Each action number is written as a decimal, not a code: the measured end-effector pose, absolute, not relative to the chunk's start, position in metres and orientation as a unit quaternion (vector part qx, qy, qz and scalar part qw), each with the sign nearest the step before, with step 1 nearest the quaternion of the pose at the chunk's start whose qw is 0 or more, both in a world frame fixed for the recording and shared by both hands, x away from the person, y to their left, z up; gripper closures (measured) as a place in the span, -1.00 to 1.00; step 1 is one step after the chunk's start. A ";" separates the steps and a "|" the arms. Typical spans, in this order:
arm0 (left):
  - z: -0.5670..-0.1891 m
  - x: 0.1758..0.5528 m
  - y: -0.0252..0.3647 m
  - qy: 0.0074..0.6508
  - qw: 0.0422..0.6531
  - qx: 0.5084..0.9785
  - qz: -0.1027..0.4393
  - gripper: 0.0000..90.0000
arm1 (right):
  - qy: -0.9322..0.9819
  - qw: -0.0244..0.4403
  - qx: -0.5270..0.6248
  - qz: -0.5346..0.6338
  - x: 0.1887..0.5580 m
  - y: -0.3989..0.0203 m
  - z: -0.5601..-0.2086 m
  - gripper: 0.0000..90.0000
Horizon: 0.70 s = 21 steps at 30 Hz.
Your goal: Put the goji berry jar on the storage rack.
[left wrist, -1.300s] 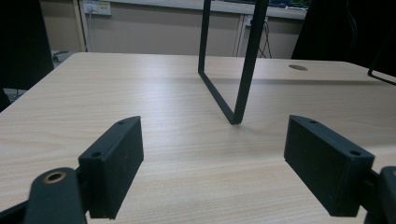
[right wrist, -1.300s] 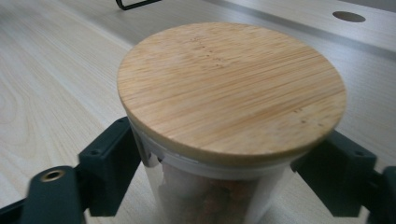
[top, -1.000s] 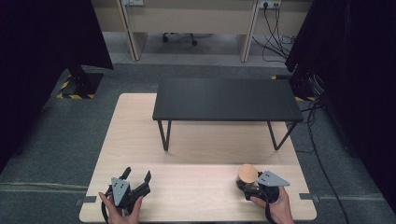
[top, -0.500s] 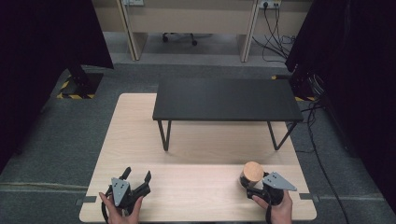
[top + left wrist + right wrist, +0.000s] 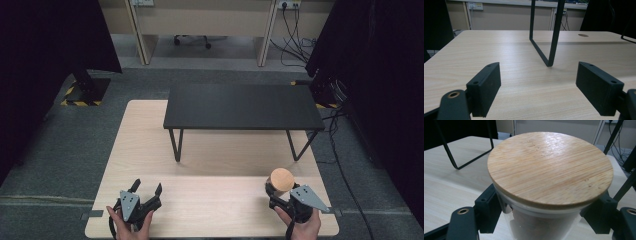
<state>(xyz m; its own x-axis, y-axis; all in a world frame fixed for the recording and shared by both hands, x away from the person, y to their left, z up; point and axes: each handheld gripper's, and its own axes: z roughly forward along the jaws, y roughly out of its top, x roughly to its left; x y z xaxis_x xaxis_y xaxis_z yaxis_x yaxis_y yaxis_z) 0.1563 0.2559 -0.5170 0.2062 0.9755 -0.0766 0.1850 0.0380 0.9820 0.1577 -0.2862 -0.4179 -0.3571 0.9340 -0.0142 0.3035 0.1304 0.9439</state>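
**Right gripper clamps a lidded jar at the table's near right; left gripper wide and empty**

From the high view, a light wooden table (image 5: 210, 150) carries one small black bench-like stand (image 5: 242, 106) at its far middle, and two grippers sit at its near edge. The left gripper (image 5: 145, 188) is at the near left, held by the left hand (image 5: 127, 227). The right gripper (image 5: 274, 192) is at the near right, held by the right hand (image 5: 300, 230), with a round wooden top showing just beside its grey plate.

The right gripper view makes plain what that round top is: a bamboo lid (image 5: 550, 167) on one clear glass jar (image 5: 544, 225). The two black jaws press the glass wall just under the lid, one on each side. Something brownish lies inside the jar, but it is too dim to make out, and the jar's lower part is cut off.

The left gripper view shows its two jaws spread wide, with bare wood between them. Ahead stands one black leg frame (image 5: 549, 37) of the stand, its top cut off. A small round hole (image 5: 583, 35) marks the far tabletop.

In the high view two leg frames show under the stand, and the floor around is grey.
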 end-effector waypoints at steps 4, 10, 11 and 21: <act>-0.517 0.156 0.255 0.500 0.517 0.580 0.383 -0.57 | 0.669 0.345 0.451 0.480 0.155 -0.282 -0.401 -0.43; -0.517 0.156 0.256 0.500 0.518 0.579 0.382 -0.57 | 0.661 0.367 0.438 0.486 0.158 -0.272 -0.370 -0.42; -0.517 0.156 0.256 0.500 0.519 0.579 0.382 -0.57 | 0.659 0.368 0.439 0.487 0.159 -0.271 -0.366 -0.42; -0.518 0.156 0.256 0.499 0.520 0.578 0.383 -0.57 | 0.663 0.375 0.442 0.473 0.170 -0.264 -0.338 -0.43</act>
